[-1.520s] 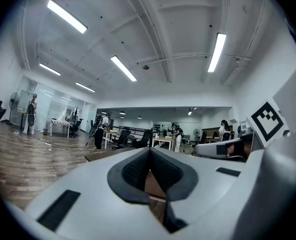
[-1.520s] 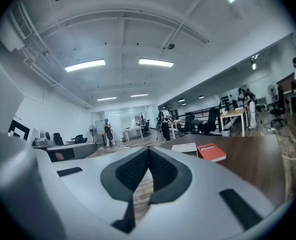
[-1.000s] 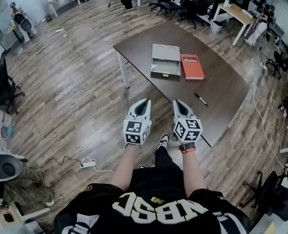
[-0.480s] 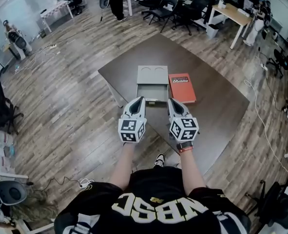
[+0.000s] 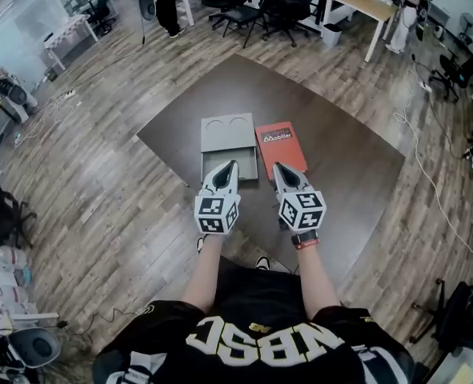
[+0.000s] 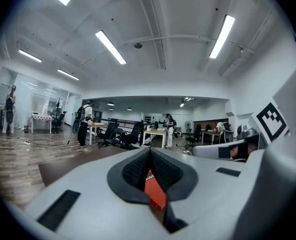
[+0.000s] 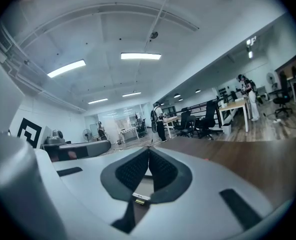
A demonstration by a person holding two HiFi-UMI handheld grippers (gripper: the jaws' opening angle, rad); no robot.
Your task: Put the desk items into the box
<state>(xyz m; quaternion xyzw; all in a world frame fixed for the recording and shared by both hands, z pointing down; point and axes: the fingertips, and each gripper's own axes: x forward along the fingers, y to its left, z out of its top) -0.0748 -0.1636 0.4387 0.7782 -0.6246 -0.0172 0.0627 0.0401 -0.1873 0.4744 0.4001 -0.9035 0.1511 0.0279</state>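
On the dark brown table (image 5: 340,162) lies a grey box (image 5: 228,133), open, its lid with two round dents folded back. A red book (image 5: 280,146) lies flat along the box's right side. My left gripper (image 5: 231,165) hovers just short of the box's front edge, shut and empty. My right gripper (image 5: 276,166) hovers at the book's near end, also shut and empty. In the left gripper view the red book (image 6: 155,191) shows below the closed tips (image 6: 149,151). In the right gripper view the grey box (image 7: 143,186) shows below the closed tips (image 7: 149,151).
The table's near corner (image 5: 264,242) is under my forearms. Wooden floor (image 5: 92,182) surrounds the table. Black office chairs (image 5: 288,2) and a light desk (image 5: 364,6) stand beyond it. A person (image 5: 160,2) stands at the far left.
I have come up to the table: box and book, far ahead a second ago, now lie just past the gripper tips. Both grippers stayed shut. The pen seen earlier is out of sight.
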